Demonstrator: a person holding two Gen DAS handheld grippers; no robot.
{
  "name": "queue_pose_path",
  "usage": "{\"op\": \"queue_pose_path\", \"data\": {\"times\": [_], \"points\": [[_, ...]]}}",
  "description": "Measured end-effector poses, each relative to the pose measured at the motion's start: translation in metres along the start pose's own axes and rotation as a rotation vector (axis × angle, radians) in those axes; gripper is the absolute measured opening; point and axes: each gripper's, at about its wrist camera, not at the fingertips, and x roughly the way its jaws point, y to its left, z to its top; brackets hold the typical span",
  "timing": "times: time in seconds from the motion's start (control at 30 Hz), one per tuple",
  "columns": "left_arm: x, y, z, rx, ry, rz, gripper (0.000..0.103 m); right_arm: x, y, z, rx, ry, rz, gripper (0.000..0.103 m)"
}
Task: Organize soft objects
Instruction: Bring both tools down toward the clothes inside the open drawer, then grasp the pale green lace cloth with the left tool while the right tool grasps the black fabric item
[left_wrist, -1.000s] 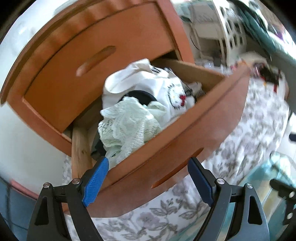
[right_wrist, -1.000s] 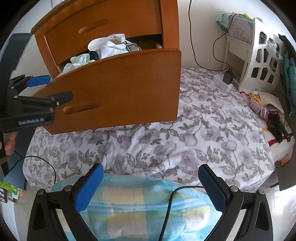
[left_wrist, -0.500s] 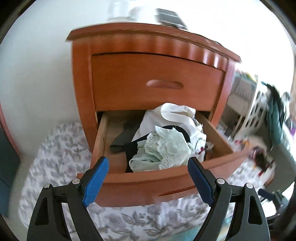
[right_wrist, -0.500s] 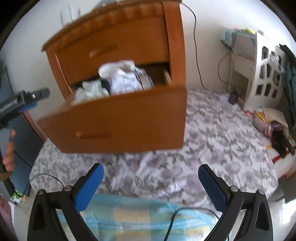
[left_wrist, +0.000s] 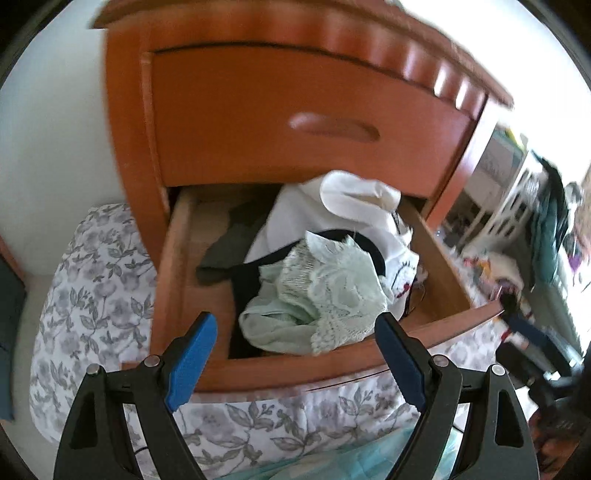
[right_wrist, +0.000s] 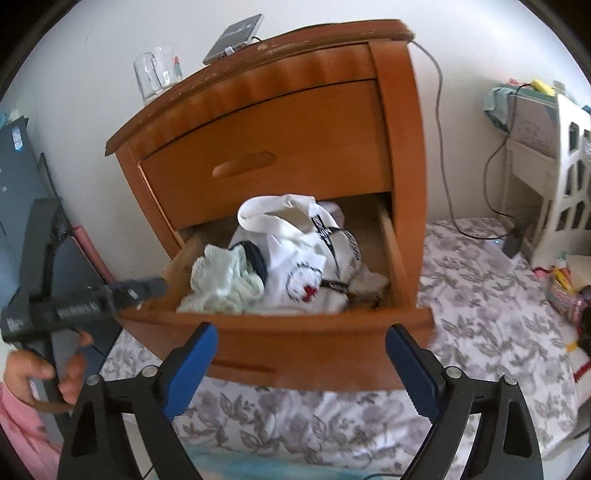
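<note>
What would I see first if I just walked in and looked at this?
Probably the orange-brown wooden nightstand with its bottom drawer pulled open and stuffed with rumpled clothes. On top lie a pale green lacy piece toward the front and a white cloth with a cartoon face behind and beside it. Next you might spot the flowery bedspread under the drawer and a clear glass mug on top of the nightstand.

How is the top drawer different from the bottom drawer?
The top drawer is pushed shut, while the bottom drawer is pulled out. Nothing of the top drawer's inside shows, but the bottom drawer holds a heap of soft things: a pale green lace garment lying partly on a white cloth. Both drawers are the same orange-brown wood of one nightstand, with a curved front and a slot-shaped handle.
</note>
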Motion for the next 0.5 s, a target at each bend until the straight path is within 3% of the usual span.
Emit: {"op": "queue_pose_path", "data": {"times": [0.23,0.43,0.5], "points": [[0.039,-0.029,0.012,0.073,0.084,-0.013,0.088,0.031,0.000,0.037,-0.050,0.035,0.007,0.082],[0.063,-0.044,0.018,0.106,0.127,0.015,0.087,0.047,-0.001,0.045,-0.077,0.068,0.030,0.076],[0.069,-0.045,0.021,0.100,0.130,0.027,0.083,0.053,0.000,0.044,-0.082,0.081,0.040,0.076]]}}
